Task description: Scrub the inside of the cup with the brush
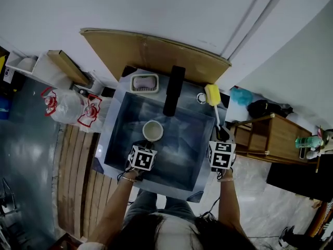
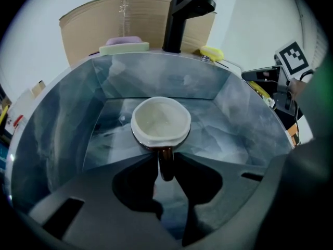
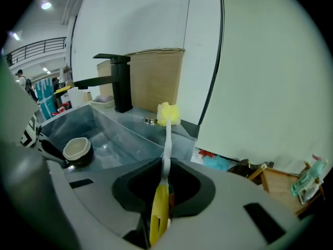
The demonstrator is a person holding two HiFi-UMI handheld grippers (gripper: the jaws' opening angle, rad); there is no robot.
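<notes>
My left gripper (image 2: 165,159) is pinching the handle of the cup (image 2: 160,121), which is sitting in the sink (image 2: 67,124) at centre frame. My right gripper (image 3: 164,166) is clamping the brush (image 3: 167,135) low on its long handle. I am risking a wobbling head that knocks the rim and twists the cup in my thin grip.

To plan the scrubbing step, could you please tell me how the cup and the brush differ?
The cup stands upright inside the sink; the brush is outside the basin, its yellow head on the rim. The cup is round and cream-lined; the brush is long and thin. Shared: each has its handle clamped in a gripper, cup in the left gripper, brush in the right gripper.
</notes>
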